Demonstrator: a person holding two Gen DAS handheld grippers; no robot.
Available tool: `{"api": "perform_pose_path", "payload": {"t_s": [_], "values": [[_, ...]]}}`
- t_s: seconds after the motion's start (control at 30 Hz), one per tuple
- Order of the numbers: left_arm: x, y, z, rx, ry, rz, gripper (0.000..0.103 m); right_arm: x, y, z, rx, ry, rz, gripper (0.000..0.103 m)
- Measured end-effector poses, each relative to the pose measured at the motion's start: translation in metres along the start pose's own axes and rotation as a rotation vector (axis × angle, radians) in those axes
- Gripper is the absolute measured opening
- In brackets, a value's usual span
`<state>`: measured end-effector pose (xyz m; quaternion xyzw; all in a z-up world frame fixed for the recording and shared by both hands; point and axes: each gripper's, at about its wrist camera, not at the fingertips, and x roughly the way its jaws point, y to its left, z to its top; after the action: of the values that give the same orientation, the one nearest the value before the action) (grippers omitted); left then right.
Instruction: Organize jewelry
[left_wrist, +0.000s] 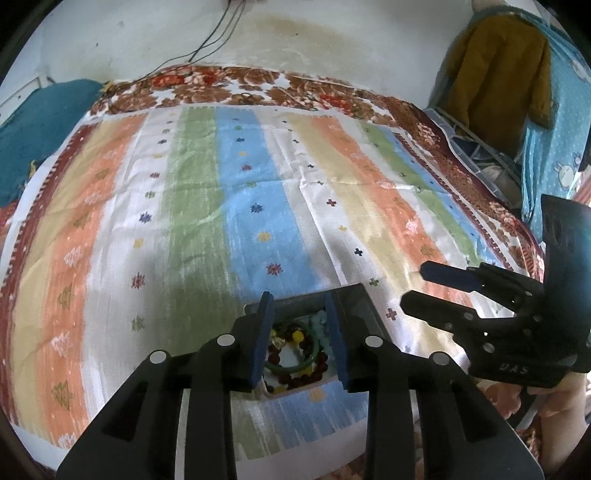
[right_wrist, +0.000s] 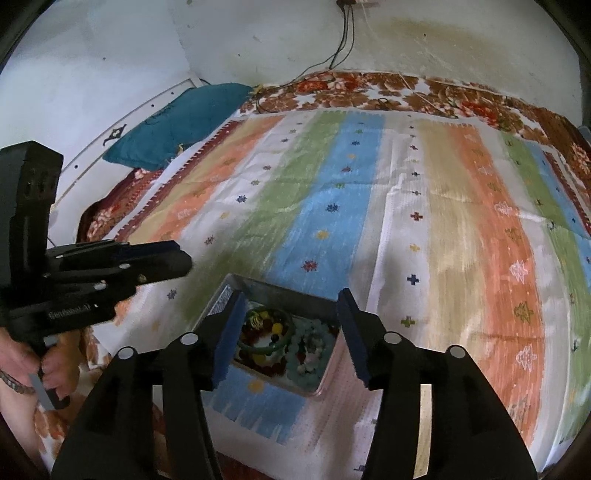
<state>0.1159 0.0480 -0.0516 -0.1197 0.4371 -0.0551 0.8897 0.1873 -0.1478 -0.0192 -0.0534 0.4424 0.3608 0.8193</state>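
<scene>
Left tool (left_wrist: 299, 332) hangs over the tray (left_wrist: 354, 299), jaws parted, nothing pinched; blue pads frame the jewelry but don't touch it. Right tool (right_wrist: 291, 332) also over the tray (right_wrist: 258, 286), jaws wider apart, empty, pads clear of the contents. Both tilt down toward the tray.

Tray: small, grey metal, rectangular, sits on a striped cloth (left_wrist: 221, 206) spread over the bed, near edge, about centre between the two tools. Inside: green bangle (right_wrist: 266, 345) lying flat on dark red beads (right_wrist: 271, 369), yellow bead (right_wrist: 276, 327) among them on the left side; pale teal bead strand (right_wrist: 310, 356) heaped on the right side of the tray. Pieces overlap, touching each other. Can't tell exact count.

In the left wrist view the right tool (left_wrist: 448, 295) shows at far right, fingers apart, a hand below it partly visible. In the right wrist view the left tool (right_wrist: 162, 260) shows at left, gripped by a hand (right_wrist: 33, 363) on the handle.

Cloth has orange, green, blue, beige stripes with small star and cross marks. Floral blanket (left_wrist: 229, 88) under it shows at the far edge. Teal pillow (right_wrist: 177, 125) at far left against the wall. Black cables (right_wrist: 343, 40) run down the wall to the bed. Clothes (left_wrist: 498, 81) hang far right.
</scene>
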Motion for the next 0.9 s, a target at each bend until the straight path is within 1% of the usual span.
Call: {"api": "perform_pose_path", "payload": {"t_s": [0.03, 0.07, 0.13, 0.17, 0.27, 0.3, 0.33, 0.37, 0.43, 0.5, 0.53, 0.67, 0.7, 0.77, 0.8, 0.87, 0.9], "values": [[-0.001, -0.001, -0.002, 0.001, 0.002, 0.002, 0.036, -0.002, 0.000, -0.001, -0.004, -0.006, -0.004, 0.061], [-0.003, -0.004, -0.004, 0.010, 0.001, 0.013, 0.047, -0.003, 0.000, -0.001, -0.006, -0.008, -0.009, 0.063], [-0.008, -0.014, -0.009, 0.060, -0.016, 0.053, 0.063, -0.007, -0.001, -0.003, 0.000, -0.006, -0.023, 0.068], [-0.010, -0.018, -0.011, 0.081, -0.022, 0.062, 0.067, -0.009, -0.001, -0.005, -0.008, -0.010, -0.039, 0.069], [-0.012, -0.026, -0.017, 0.107, -0.021, 0.078, 0.071, -0.013, -0.002, -0.010, -0.018, -0.012, -0.050, 0.071], [-0.012, -0.027, -0.018, 0.114, -0.020, 0.085, 0.072, -0.014, -0.003, -0.011, -0.017, -0.013, -0.050, 0.074], [-0.013, -0.027, -0.018, 0.117, -0.018, 0.091, 0.076, -0.016, -0.004, -0.012, -0.015, -0.018, -0.052, 0.076], [-0.014, -0.027, -0.018, 0.117, -0.019, 0.090, 0.083, -0.018, -0.004, -0.012, -0.015, -0.020, -0.054, 0.077], [-0.018, -0.029, -0.020, 0.128, -0.032, 0.068, 0.088, -0.022, -0.003, -0.013, -0.021, -0.029, -0.053, 0.080], [-0.023, -0.031, -0.022, 0.143, -0.046, 0.076, 0.095, -0.029, -0.001, -0.013, -0.036, -0.046, -0.059, 0.087], [-0.024, -0.033, -0.023, 0.153, -0.050, 0.083, 0.097, -0.032, 0.000, -0.014, -0.045, -0.053, -0.066, 0.089], [-0.031, -0.042, -0.028, 0.186, -0.065, 0.093, 0.097, -0.041, 0.001, -0.018, -0.045, -0.074, -0.091, 0.094], [-0.034, -0.042, -0.029, 0.185, -0.073, 0.089, 0.097, -0.042, 0.001, -0.019, -0.049, -0.061, -0.092, 0.095], [-0.041, -0.040, -0.031, 0.171, -0.094, 0.082, 0.097, -0.042, 0.003, -0.023, -0.063, -0.031, -0.099, 0.095], [-0.045, -0.040, -0.032, 0.166, -0.110, 0.089, 0.097, -0.045, 0.004, -0.025, -0.071, -0.033, -0.106, 0.095], [-0.053, -0.047, -0.035, 0.181, -0.147, 0.139, 0.097, -0.051, 0.006, -0.028, -0.081, -0.049, -0.107, 0.095], [-0.054, -0.050, -0.037, 0.192, -0.155, 0.144, 0.097, -0.056, 0.007, -0.029, -0.086, -0.063, -0.099, 0.095]]}}
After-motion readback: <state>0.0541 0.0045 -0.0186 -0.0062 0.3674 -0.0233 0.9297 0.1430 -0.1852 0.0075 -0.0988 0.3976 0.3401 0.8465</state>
